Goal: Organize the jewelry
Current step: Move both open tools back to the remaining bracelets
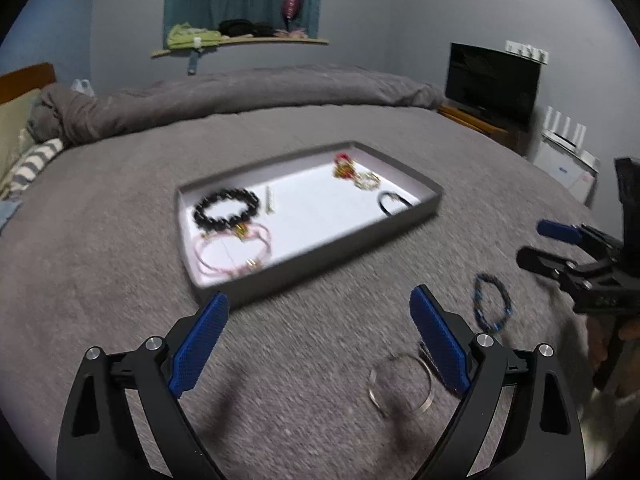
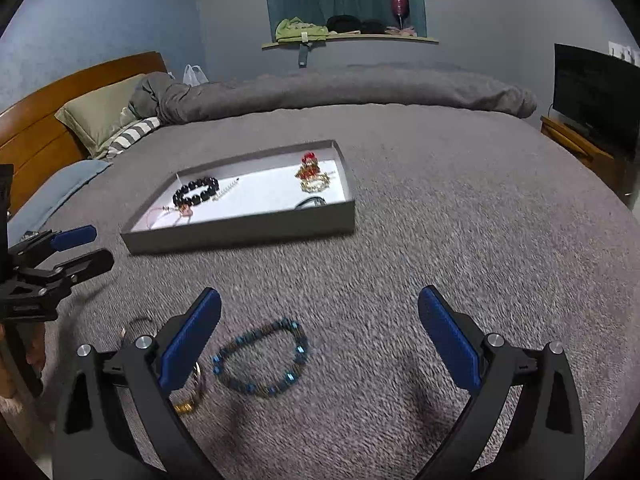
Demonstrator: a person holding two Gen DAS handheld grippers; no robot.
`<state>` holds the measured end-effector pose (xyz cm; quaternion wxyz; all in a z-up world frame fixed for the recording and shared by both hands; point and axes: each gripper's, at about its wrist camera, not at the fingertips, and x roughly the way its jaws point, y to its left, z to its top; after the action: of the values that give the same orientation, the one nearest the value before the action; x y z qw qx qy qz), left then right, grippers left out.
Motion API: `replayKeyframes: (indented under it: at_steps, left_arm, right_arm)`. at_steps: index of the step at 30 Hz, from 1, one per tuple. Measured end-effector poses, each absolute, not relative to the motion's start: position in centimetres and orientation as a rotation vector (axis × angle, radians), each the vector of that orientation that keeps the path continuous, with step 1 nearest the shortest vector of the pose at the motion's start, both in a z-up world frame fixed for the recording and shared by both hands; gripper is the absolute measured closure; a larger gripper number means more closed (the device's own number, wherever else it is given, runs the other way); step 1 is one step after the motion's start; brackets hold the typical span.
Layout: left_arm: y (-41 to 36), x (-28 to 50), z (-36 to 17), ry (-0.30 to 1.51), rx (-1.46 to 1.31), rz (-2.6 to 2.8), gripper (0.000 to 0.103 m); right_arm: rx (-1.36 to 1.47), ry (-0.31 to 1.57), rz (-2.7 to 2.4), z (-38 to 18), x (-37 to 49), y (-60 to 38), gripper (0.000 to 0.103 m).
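A shallow grey tray [image 1: 320,252] [image 2: 240,234] with a white floor lies on the bed. Inside it are a black bead bracelet [image 1: 226,210] [image 2: 196,192], a pink cord bracelet [image 1: 234,250], a red and gold piece [image 1: 346,166] [image 2: 310,166] and a thin black band [image 1: 394,202]. On the blanket in front of the tray lie a blue bead bracelet [image 1: 492,304] [image 2: 262,358] and a thin silver bangle [image 1: 402,384]. My left gripper [image 1: 320,336] stands open over the blanket, the bangle beside its right finger. My right gripper [image 2: 320,336] [image 1: 548,244] is open above the blue bracelet, holding nothing.
The grey blanket [image 2: 460,220] covers the whole bed. A rolled duvet [image 1: 240,92] and pillows [image 2: 100,112] lie at the far side by a wooden headboard [image 2: 44,120]. A dark screen [image 1: 492,80] on a wooden stand sits beyond the bed's right edge.
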<state>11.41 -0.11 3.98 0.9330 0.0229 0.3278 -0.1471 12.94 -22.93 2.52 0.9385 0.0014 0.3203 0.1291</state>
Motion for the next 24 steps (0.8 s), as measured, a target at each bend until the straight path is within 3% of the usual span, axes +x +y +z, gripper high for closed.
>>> replayKeyframes:
  at_steps: [12,21,24]
  left_arm:
    - [-1.2,8.9,0.5,0.741,0.108,-0.358,0.009]
    - [-2.0,8.5,-0.1,0.756,0.141,-0.402,0.013]
    - [-2.2,8.6,-0.4,0.781,0.140,-0.421,0.026]
  right_arm:
    - [-0.053,0.682,0.300,0.4,11.4,-22.9,0.008]
    - [-0.083,0.709,0.330,-0.2,11.4,-21.8,0.030]
    - [-0.078,0.734,0.337,-0.5,11.7,-21.6,0.041]
